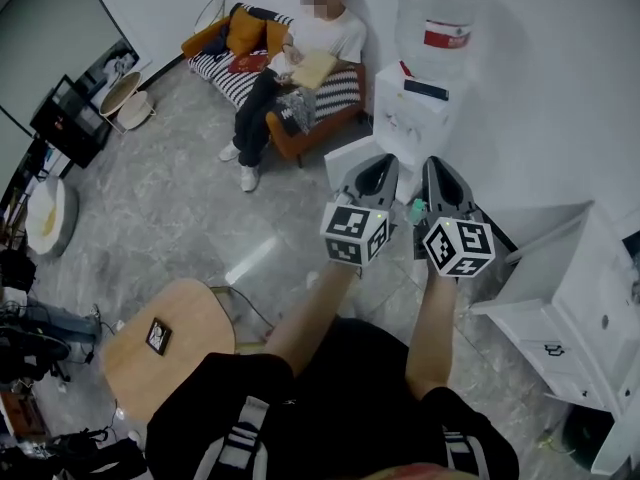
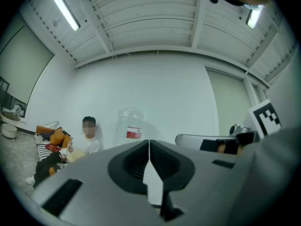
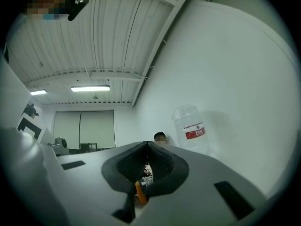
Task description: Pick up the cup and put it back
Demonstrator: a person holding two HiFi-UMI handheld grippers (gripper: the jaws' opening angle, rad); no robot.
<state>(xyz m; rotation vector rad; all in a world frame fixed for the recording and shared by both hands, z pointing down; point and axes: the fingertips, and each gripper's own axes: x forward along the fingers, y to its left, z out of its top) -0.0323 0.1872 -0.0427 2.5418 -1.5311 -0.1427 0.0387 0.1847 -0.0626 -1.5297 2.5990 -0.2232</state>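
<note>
In the head view I hold both grippers side by side at chest height, pointed at a white water dispenser against the wall. The left gripper is shut with nothing in it, and its jaws meet in a thin line in the left gripper view. The right gripper is also shut and empty, jaws closed together in the right gripper view. A small pale green thing shows between the two grippers, low by the dispenser. I cannot tell whether it is the cup. No cup shows clearly in any view.
A large water bottle tops the dispenser. A person sits on a striped sofa at the back left. A round wooden table stands at my lower left, white furniture at the right, and a white box beside the dispenser.
</note>
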